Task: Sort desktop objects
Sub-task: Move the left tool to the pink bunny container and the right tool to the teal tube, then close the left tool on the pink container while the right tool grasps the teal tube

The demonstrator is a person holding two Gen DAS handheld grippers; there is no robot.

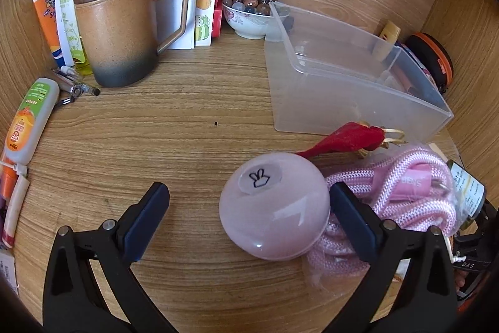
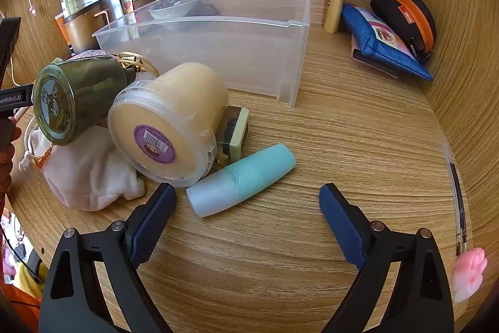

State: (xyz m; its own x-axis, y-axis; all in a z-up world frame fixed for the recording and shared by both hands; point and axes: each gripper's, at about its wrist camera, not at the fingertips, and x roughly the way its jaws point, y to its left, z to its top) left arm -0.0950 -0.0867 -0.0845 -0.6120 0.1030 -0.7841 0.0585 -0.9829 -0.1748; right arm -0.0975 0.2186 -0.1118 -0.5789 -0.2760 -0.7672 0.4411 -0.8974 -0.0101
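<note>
Left tool (image 1: 248,205) is spread wide, nothing gripped; a glossy pale pink round ball-shaped case with a bunny sticker on top (image 1: 274,205) sits between the fingers, close against the right-hand one, well clear of the other. Behind that finger lies a coil of pink-and-white braided rope (image 1: 414,192), crowding that side. A red fabric piece with gold loops (image 1: 346,139) lies just past the ball, and beyond it the clear plastic rectangular bin (image 1: 312,102). Farther back on the wooden worktop (image 1: 156,130): a brown ceramic mug with dark lid (image 1: 118,30) and a white floral bowl of coloured stones (image 1: 249,17).

Right tool (image 2: 246,198) is also wide apart and empty. A mint-green and frosted plastic tube-shaped bottle (image 2: 240,180) lies on its side ahead of the fingers, nearer the left-hand one, not touched. Just behind it, piled together: a tipped clear tub of cream-coloured paste with a purple barcode label (image 2: 165,127), a dark green glass jar (image 2: 78,99), a white cloth drawstring pouch (image 2: 87,170) and a small beige-and-black block (image 2: 234,130). The tub nearly touches the left-hand finger.
</note>
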